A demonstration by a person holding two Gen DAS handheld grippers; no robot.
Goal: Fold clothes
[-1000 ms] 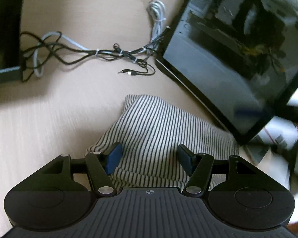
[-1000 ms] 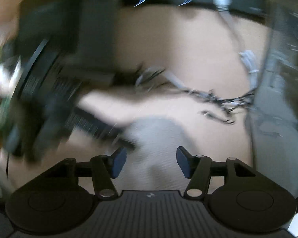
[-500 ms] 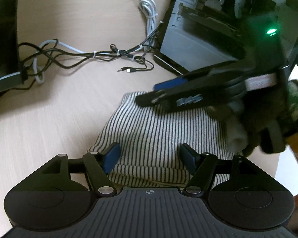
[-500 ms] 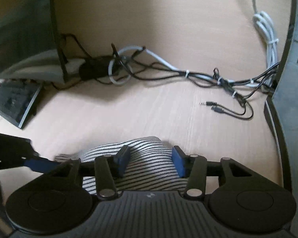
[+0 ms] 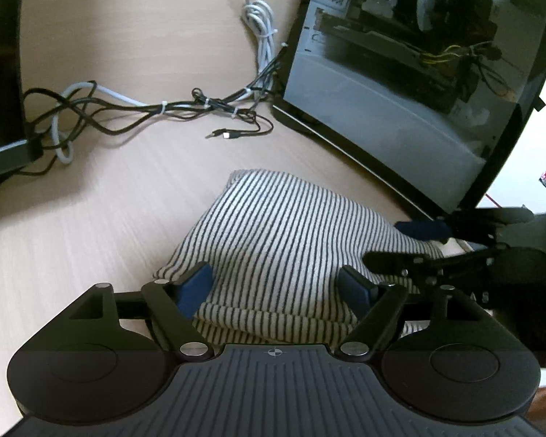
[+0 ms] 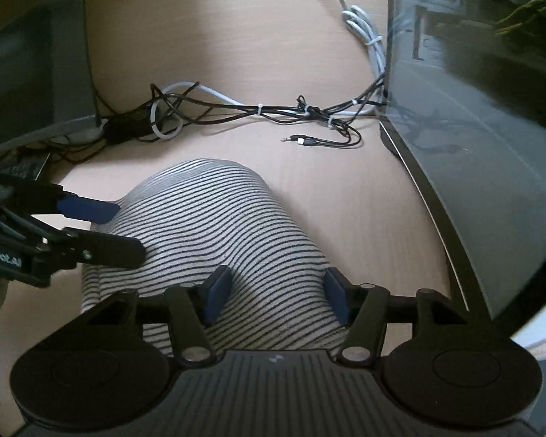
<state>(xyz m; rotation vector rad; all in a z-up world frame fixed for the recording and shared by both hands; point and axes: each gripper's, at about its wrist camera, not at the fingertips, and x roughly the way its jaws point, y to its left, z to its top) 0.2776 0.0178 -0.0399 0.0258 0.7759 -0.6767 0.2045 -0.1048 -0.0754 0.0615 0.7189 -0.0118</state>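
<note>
Garment: folded striped garment lies on the worktop, near the cables.
Left tongs: released, straddling its near edge.
Right tongs: released, over the cloth.

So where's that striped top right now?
The striped top lies folded on the desk between both open tools, in front of the cables, left of the computer case.

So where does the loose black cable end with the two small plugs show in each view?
Left wrist: loose black cable end with two small plugs, upper centre, beyond the striped folded garment.
Right wrist: upper centre-right.
Shared landmark: glass-sided computer case, to its right.
</note>
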